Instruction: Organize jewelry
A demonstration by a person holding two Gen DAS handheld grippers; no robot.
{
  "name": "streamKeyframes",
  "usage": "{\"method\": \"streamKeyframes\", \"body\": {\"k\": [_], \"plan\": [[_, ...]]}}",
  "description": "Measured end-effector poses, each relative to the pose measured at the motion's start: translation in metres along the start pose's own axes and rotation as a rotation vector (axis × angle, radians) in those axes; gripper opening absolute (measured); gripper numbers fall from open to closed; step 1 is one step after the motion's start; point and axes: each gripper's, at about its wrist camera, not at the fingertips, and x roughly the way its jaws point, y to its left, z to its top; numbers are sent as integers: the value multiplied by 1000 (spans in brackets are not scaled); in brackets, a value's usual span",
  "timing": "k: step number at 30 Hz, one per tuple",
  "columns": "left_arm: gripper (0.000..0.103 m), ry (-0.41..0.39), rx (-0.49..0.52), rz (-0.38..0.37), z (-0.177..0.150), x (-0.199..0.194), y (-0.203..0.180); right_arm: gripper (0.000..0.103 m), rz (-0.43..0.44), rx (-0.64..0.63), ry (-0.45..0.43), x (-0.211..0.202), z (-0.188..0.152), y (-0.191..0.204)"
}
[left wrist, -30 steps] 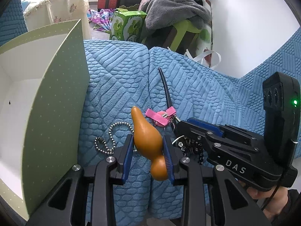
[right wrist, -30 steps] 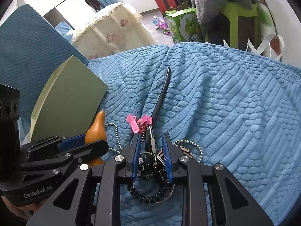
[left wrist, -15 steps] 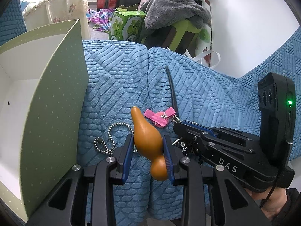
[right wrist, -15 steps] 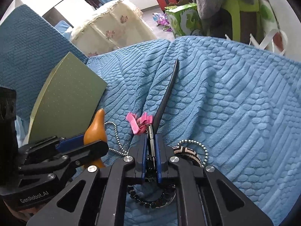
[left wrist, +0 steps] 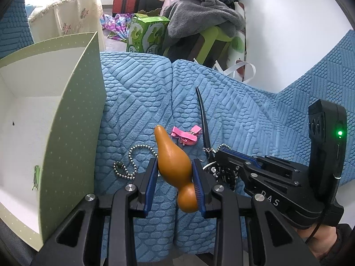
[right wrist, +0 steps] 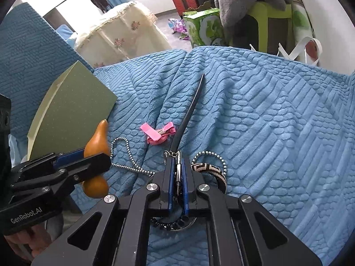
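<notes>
My left gripper point(left wrist: 173, 173) is shut on an orange gourd pendant point(left wrist: 174, 161), whose ball chain point(left wrist: 131, 161) trails on the blue cover. The gourd also shows in the right wrist view point(right wrist: 96, 148). My right gripper point(right wrist: 177, 168) is shut on the metal clasp of a black horn-shaped pendant point(right wrist: 188, 117), lifted slightly; the horn shows in the left wrist view point(left wrist: 203, 117) too. A pink bow hair clip point(right wrist: 157, 134) lies between them. A green dotted box point(left wrist: 55, 119), open with a white inside, stands at the left.
A woven bracelet with a ball chain point(right wrist: 210, 168) and a black beaded bracelet point(right wrist: 170, 221) lie under my right gripper. Behind the blue sofa cover point(right wrist: 266, 122) are a green carton point(left wrist: 146, 33), a green stool with clothes point(left wrist: 206, 28) and a white wall.
My right gripper closed on the horn pendant's metal clasp and raised it a little. The pink clip now lies apart from the horn. My left gripper kept hold of the gourd.
</notes>
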Motion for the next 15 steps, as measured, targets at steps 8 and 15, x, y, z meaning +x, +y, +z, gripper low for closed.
{"method": "streamKeyframes", "body": {"k": [8,15], "plan": [[31,-8,11,-11,2,-6,-2,2,-9,17,-63,-19,4,2],[31,-15,27,-17,6,-23,-2,2,-55,58,-118,-51,1,6]]}}
